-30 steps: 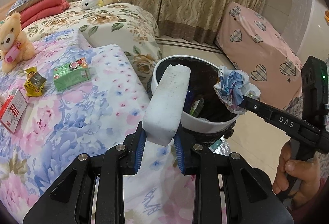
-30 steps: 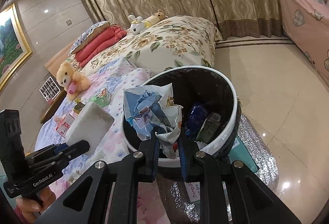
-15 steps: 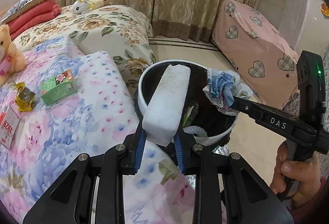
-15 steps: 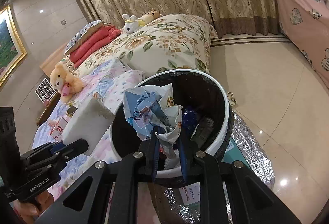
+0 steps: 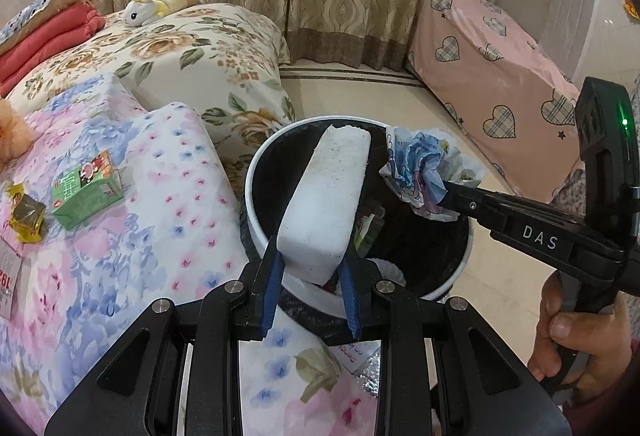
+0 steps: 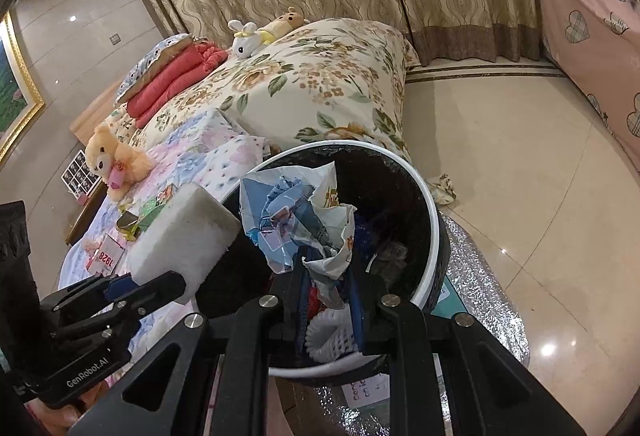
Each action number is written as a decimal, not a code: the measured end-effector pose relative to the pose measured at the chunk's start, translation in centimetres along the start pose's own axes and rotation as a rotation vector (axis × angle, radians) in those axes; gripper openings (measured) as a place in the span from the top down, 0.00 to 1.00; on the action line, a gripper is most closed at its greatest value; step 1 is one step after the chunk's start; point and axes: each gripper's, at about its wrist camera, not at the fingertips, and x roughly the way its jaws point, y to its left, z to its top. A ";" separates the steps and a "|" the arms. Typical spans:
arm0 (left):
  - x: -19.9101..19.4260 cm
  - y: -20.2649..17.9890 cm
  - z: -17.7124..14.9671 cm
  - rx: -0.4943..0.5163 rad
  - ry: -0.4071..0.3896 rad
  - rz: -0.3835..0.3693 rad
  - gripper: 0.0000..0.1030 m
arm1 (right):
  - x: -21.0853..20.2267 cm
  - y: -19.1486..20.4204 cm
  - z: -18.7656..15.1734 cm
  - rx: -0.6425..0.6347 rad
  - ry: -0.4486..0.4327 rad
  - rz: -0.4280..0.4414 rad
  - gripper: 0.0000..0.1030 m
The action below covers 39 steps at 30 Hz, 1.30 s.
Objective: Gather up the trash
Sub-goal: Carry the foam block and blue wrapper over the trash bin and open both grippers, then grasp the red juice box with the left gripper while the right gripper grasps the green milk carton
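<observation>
A white-rimmed black bin (image 5: 256, 220) (image 6: 434, 220) stands beside the bed, with several scraps inside. My left gripper (image 5: 310, 276) is shut on a white foam block (image 5: 328, 199) that slants over the bin's near rim; the right wrist view shows that block (image 6: 188, 236) at the bin's left edge. My right gripper (image 6: 328, 296) is shut on a crumpled blue-and-white wrapper (image 6: 296, 220), held above the bin's mouth. The left wrist view shows that wrapper (image 5: 420, 171) over the bin's right rim, with a hand on the right gripper's handle.
On the floral bedspread (image 5: 100, 276) lie a green carton (image 5: 86, 189), a gold wrapper (image 5: 26, 213) and a red-and-white box (image 5: 6, 280). A teddy bear (image 6: 114, 159) sits further up the bed. A pink heart-print cover (image 5: 496, 75) drapes something at right. Silver foil (image 6: 480, 292) lies under the bin.
Both grippers moved closer over the bin. The foam block now reaches past the near rim, and the wrapper hangs above the opening. Both grips are unchanged.
</observation>
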 end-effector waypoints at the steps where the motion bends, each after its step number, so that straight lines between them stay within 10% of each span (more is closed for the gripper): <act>1: 0.2 0.0 0.1 0.001 0.002 0.000 0.75 | 0.1 0.0 0.1 0.001 0.002 0.000 0.82; 12: 1.3 -0.1 1.2 -0.003 0.015 -0.006 0.65 | 1.7 -1.1 0.9 0.051 0.044 0.004 0.78; 19: 0.4 0.8 0.3 -0.048 0.007 -0.019 0.45 | 1.0 -1.2 0.6 0.077 0.021 0.011 0.56; 39: -5.9 10.1 -8.5 -0.241 -0.024 0.140 0.34 | -0.5 6.7 -2.4 -0.015 -0.025 0.086 0.30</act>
